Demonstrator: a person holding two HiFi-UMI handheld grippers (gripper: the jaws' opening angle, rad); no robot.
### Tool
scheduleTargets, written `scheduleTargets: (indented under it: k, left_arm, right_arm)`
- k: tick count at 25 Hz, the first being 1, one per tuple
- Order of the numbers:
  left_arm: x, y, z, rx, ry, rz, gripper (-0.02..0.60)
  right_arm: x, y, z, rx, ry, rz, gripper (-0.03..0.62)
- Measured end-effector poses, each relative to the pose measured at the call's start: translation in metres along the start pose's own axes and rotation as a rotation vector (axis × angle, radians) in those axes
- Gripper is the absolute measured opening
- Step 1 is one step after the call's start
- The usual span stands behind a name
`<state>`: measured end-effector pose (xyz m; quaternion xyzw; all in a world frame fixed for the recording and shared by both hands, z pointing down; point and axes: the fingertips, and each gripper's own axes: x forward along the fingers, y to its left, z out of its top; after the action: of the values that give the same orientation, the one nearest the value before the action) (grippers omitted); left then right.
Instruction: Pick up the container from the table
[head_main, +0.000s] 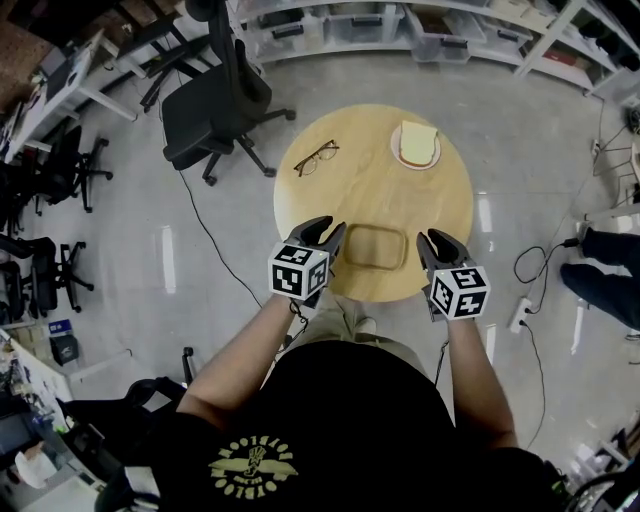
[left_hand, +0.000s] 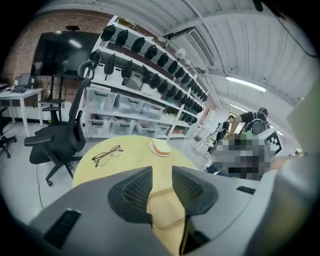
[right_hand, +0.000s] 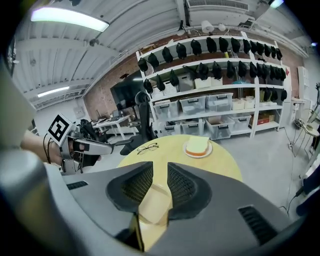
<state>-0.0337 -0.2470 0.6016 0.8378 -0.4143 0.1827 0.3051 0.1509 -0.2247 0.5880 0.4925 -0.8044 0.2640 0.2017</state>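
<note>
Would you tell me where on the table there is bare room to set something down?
The widest bare patch is the middle of the table, bordered by the glasses, the plate and the container. A strip runs along the right edge below the plate. The near edge is crowded: the container sits between the left gripper and right gripper.

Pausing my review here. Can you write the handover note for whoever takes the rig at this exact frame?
Left hand-held gripper: jaws apart, gripping nothing, at the container's left end.
Right hand-held gripper: jaws apart, gripping nothing, at its right end.
Container: lies flat near the round table's near edge, not lifted.
Done: a gripper sits at each end.
Left: close on both ends, then lift.
</note>
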Motion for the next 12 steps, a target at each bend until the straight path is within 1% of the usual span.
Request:
scheduleTargets:
  k: [4, 8, 12]
  left_arm:
    - [0.013, 0.008, -0.024, -0.037, 0.058, -0.011, 0.14]
    - [0.025, 0.014, -0.047, -0.038, 0.124, -0.012, 0.149]
    - [0.032, 0.019, -0.074, -0.065, 0.188, -0.024, 0.152]
  right_arm:
    - [0.016, 0.001, -0.024, 0.051, 0.051, 0.021, 0.106]
    - [0.032, -0.002, -0.051, 0.066, 0.118, 0.015, 0.106]
    - [0.044, -0.004, -0.081, 0.069, 0.188, 0.013, 0.107]
